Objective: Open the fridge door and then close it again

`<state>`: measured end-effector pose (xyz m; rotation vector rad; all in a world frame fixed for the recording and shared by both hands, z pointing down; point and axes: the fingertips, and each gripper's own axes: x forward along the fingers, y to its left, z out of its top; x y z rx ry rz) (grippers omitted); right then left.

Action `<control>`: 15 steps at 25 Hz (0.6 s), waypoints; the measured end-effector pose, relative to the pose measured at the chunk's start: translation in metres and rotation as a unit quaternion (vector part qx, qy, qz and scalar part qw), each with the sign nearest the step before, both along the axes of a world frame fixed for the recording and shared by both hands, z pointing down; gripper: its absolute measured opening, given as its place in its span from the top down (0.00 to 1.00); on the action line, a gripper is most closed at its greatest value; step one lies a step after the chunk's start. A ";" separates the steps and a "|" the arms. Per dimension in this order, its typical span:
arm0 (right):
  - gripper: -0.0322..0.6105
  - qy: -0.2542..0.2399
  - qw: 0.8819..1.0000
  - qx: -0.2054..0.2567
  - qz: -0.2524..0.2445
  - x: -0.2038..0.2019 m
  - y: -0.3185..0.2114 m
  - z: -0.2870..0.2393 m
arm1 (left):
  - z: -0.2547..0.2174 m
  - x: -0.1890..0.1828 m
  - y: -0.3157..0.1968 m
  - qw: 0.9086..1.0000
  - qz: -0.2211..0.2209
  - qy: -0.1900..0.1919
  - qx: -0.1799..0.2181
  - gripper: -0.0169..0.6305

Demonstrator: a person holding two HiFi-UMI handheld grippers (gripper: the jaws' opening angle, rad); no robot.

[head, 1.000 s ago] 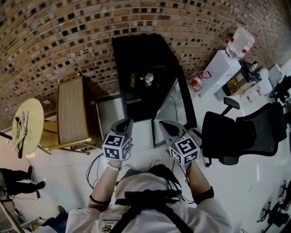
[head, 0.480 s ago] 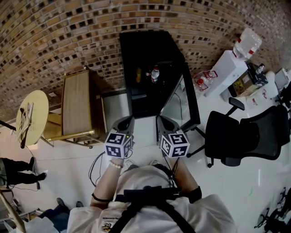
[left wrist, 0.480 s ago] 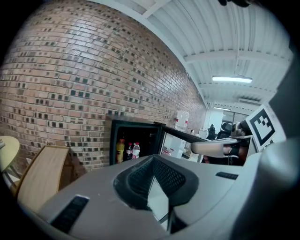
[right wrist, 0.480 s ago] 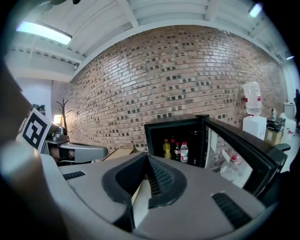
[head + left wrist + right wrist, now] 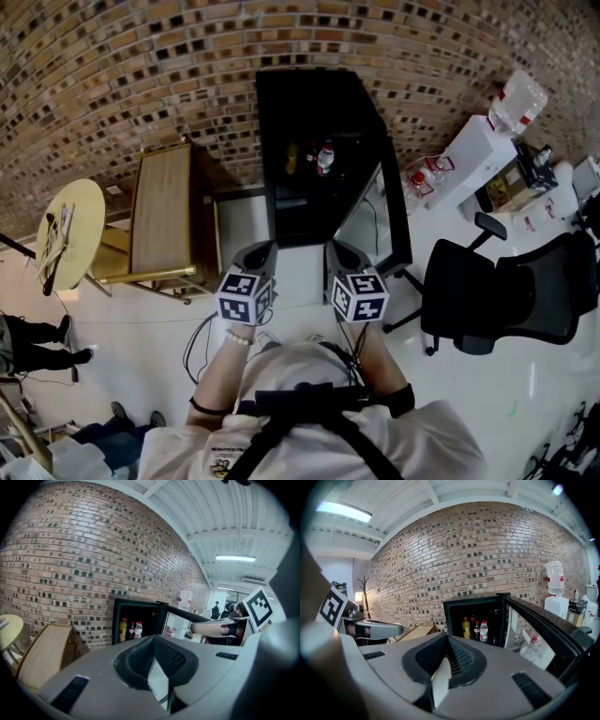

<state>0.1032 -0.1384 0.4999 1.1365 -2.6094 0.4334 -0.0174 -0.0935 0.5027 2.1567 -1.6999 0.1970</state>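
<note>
Head view: the black mini fridge (image 5: 314, 103) stands against the brick wall (image 5: 141, 75), its door (image 5: 394, 216) swung wide open and bottles (image 5: 324, 157) inside. The left gripper (image 5: 262, 247) and right gripper (image 5: 337, 248) hover before it, jaws clenched, empty.

One fridge (image 5: 314, 122), three bottles (image 5: 474, 629) inside, two tools (image 5: 259, 251) (image 5: 340, 251), one office chair (image 5: 511, 291), one water dispenser (image 5: 464, 155)

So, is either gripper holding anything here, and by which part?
Nothing is held. The left gripper and the right gripper are both shut and empty, short of the open fridge door.
</note>
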 end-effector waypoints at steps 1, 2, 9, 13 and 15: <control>0.92 0.000 1.000 0.001 -0.002 -0.001 0.000 -0.001 | -0.001 0.000 0.000 1.000 0.000 0.001 0.000 0.97; 0.92 0.000 1.000 0.002 -0.003 -0.001 0.000 -0.002 | -0.002 0.000 -0.001 1.000 0.001 0.002 0.001 0.97; 0.92 -0.003 1.000 0.006 -0.001 0.001 -0.001 -0.008 | -0.006 0.004 -0.004 1.000 0.008 0.002 0.007 0.97; 0.92 -0.003 1.000 0.007 0.001 0.002 -0.002 -0.009 | -0.008 0.005 -0.006 1.000 0.011 0.001 0.009 0.97; 0.92 -0.003 1.000 0.008 0.002 0.002 -0.002 -0.008 | -0.007 0.004 -0.006 1.000 0.011 0.003 0.008 0.97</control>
